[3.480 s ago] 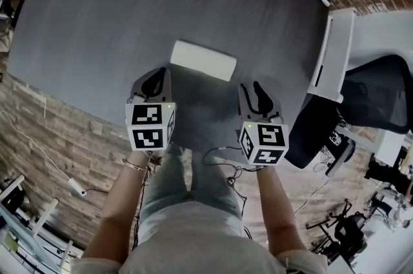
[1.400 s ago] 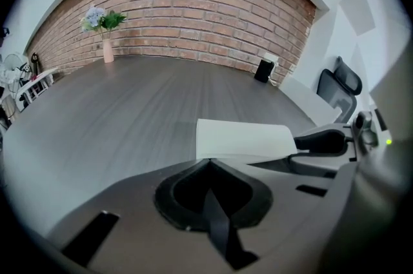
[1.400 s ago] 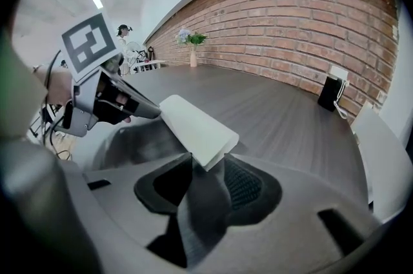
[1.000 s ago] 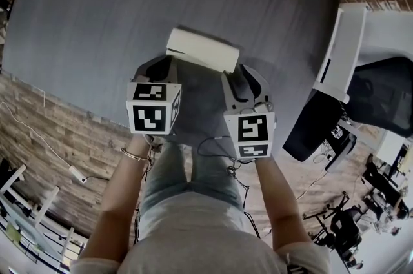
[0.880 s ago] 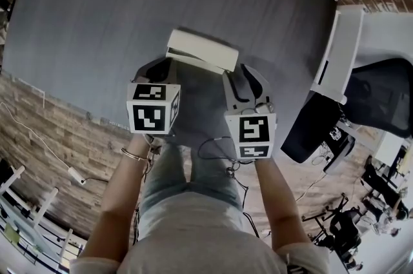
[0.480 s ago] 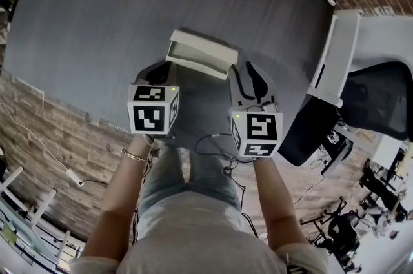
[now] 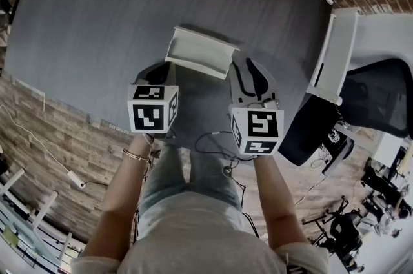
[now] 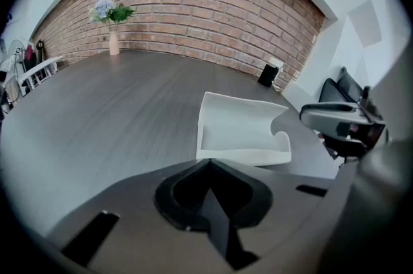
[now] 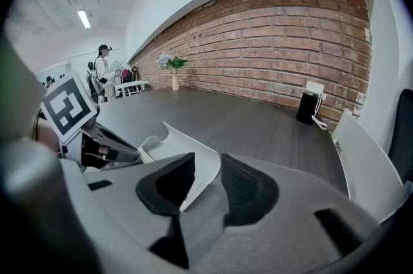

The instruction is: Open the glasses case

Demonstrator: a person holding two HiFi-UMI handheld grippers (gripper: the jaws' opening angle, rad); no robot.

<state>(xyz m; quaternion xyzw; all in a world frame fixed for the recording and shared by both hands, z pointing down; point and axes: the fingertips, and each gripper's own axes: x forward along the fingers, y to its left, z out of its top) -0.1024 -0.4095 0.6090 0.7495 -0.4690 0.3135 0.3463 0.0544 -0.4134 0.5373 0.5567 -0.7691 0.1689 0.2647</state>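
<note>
Left hand-held gripper [image 8: 210,162] hides glasses case's [image 8: 236,128] near edge.

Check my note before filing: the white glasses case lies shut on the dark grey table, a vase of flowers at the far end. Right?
Not shut: the left gripper view shows the white glasses case lying open on the dark grey table, a vase of flowers at the far end.
</note>
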